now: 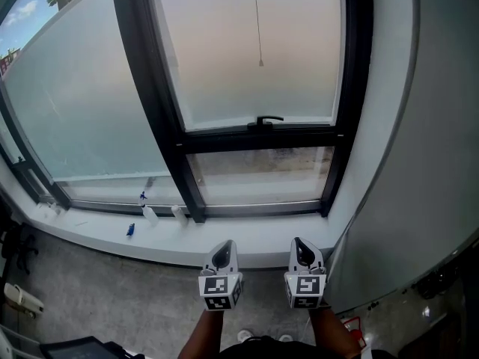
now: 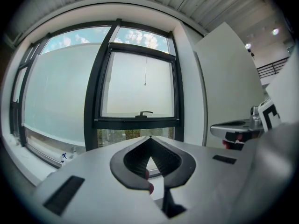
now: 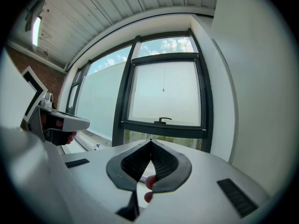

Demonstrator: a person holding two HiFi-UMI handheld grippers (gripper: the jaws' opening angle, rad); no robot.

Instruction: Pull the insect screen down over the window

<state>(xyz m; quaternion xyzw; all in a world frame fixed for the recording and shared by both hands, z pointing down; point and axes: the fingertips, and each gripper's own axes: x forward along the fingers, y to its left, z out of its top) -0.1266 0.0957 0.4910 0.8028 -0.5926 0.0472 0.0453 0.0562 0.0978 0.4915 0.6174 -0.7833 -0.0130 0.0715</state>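
Note:
A black-framed window [image 1: 157, 118] faces me, its upper pane frosted. A thin pull cord [image 1: 260, 63] with a small bead at its end hangs in front of that pane, above the black window handle [image 1: 268, 119]. The cord [image 2: 145, 84] also shows in the left gripper view, and the cord [image 3: 163, 89] in the right gripper view. My left gripper [image 1: 222, 254] and right gripper [image 1: 301, 250] sit side by side low down, well short of the sill, both pointing at the window. The left gripper [image 2: 150, 137] is shut and empty, and so is the right gripper [image 3: 150, 141].
A white sill [image 1: 247, 247] runs under the window, with small spray bottles [image 1: 150, 215] and a blue item [image 1: 131, 230] at its left. A wide frosted pane [image 1: 82, 103] lies to the left. A white wall [image 1: 419, 163] stands close on the right.

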